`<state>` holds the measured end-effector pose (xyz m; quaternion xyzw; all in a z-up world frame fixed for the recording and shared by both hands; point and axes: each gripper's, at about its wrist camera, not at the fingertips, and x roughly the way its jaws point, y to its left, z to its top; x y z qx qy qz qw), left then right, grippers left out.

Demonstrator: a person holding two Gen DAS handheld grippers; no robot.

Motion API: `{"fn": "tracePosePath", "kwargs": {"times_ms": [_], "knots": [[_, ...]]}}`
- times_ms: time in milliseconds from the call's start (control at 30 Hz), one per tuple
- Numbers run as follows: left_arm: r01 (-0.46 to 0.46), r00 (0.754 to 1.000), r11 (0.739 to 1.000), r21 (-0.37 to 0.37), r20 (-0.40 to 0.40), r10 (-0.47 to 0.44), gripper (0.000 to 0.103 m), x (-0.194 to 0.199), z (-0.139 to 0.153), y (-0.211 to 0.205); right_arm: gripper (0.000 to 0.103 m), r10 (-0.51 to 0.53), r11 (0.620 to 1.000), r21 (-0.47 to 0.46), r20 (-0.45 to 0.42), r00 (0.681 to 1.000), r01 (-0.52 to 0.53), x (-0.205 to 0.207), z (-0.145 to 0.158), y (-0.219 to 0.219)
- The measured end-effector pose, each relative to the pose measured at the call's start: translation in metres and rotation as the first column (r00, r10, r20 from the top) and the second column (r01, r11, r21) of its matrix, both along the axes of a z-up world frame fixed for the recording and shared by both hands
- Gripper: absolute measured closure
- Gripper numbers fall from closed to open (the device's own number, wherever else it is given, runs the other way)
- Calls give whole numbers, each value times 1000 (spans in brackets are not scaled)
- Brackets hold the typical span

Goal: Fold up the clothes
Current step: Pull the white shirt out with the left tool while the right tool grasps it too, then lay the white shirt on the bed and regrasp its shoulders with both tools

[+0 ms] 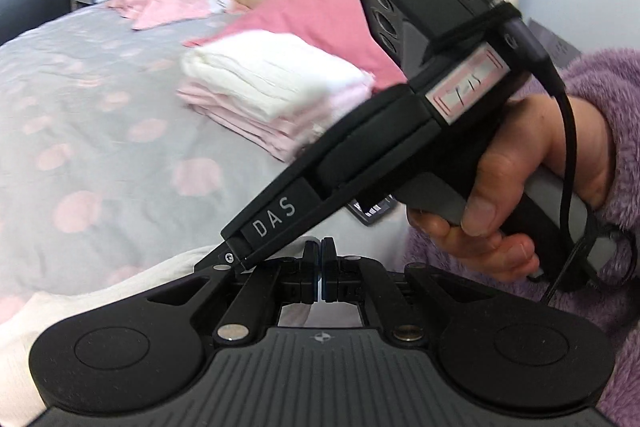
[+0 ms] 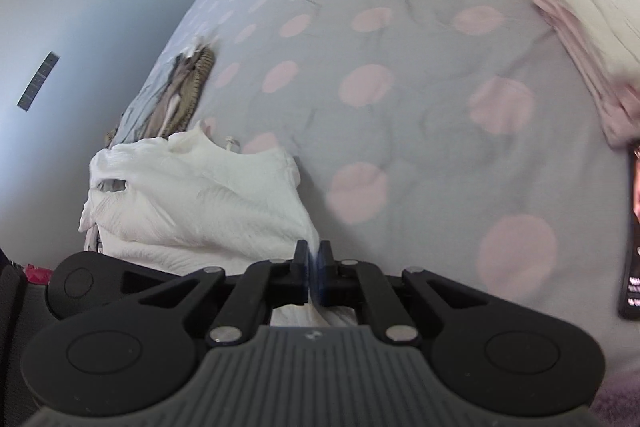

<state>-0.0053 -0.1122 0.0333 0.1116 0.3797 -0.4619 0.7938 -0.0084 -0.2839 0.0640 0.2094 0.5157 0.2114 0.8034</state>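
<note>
A: Where do we stand with the clothes?

B: We see a folded stack [image 1: 272, 91] on the bed [image 1: 100, 115], white pieces on top of pale pink ones, just in front of a pink pillow [image 1: 320, 11]. From the right wrist view the same stack sits at the far right edge. A crumpled white garment [image 2: 200, 195] lies at the left side of the grey, pink-dotted cover.

A: And our grippers?

B: Our left gripper [image 1: 319, 259] has its jaws pressed together; whether any cloth is caught in them we cannot tell. Our right gripper [image 2: 314, 263] is also closed, and a corner of the white garment sits pinched between its pads.

A: What crosses the left view?

B: The right gripper's body, slanting down, with the right hand [image 1: 520, 187] in a fuzzy purple sleeve [image 1: 608, 99] on its handle. A phone [image 2: 632, 235] lies on the bed beside the stack.
</note>
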Motion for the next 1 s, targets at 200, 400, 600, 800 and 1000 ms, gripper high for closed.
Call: {"fn": "tracePosePath", "kwargs": {"times_ms": [200,400,600,800,1000], "knots": [[33,993,995,91,-114,-23,103,4,-34,1,98,57,998,-26,-77,995,-59,-5,-34,9],[24,985,986,166,-174,6,76,5,-52,27,98,105,989,-92,-132,986,-118,-8,-51,18],[-20,983,968,251,-170,65,62,-5,-48,62,84,130,954,-249,-153,980,-165,-12,-56,29],[-159,973,933,323,-108,204,61,-3,-23,97,73,87,965,-240,-81,993,-104,1,-43,27],[-267,953,900,344,-42,299,61,14,0,151,69,110,959,-262,4,994,-105,26,-31,53]]}}
